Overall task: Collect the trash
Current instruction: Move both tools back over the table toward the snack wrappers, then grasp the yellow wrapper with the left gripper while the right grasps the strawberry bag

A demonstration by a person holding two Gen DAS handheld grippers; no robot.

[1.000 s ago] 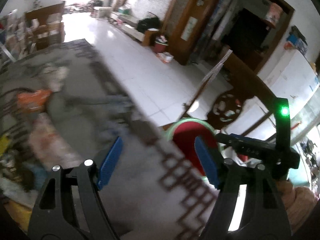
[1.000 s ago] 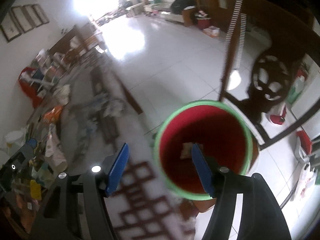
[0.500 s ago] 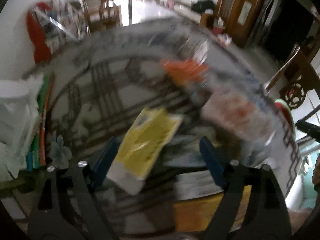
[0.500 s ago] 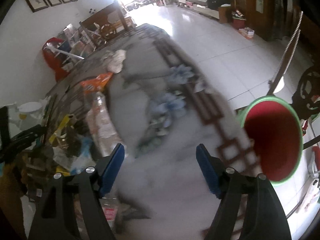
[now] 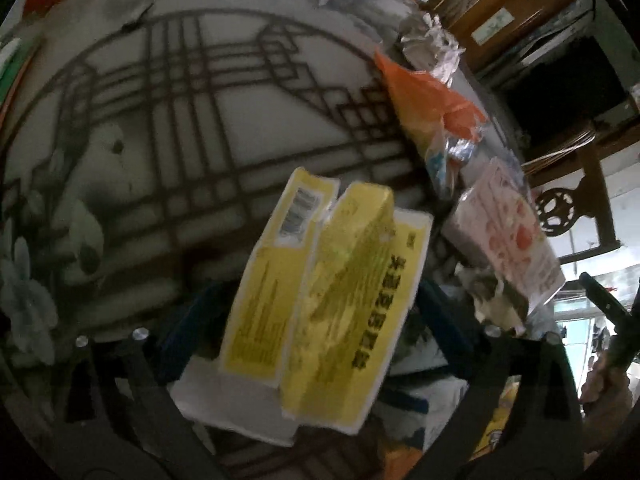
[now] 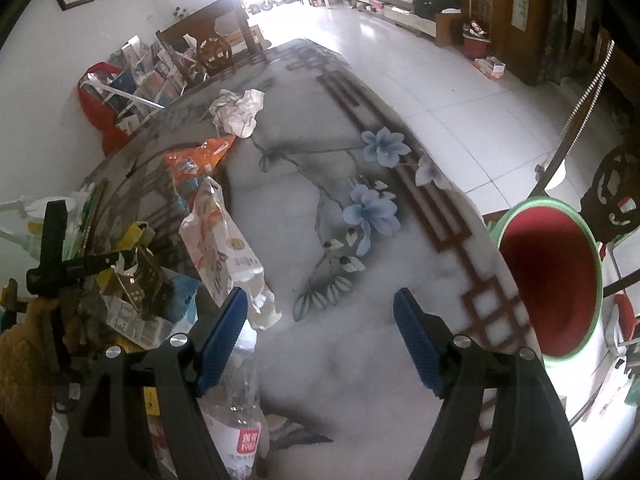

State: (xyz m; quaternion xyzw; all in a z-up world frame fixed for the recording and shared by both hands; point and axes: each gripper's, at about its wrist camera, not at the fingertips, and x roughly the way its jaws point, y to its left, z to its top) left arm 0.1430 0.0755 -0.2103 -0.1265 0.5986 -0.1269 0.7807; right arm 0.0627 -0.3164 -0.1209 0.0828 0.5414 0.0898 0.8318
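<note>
Altogether one yellow carton, two claws.

A bare stretch of painted tabletop lies open ahead of the right gripper, running toward the red bin at three o'clock; at nine o'clock, a clear plastic bag, a bottle and heaped wrappers block passage.
</note>
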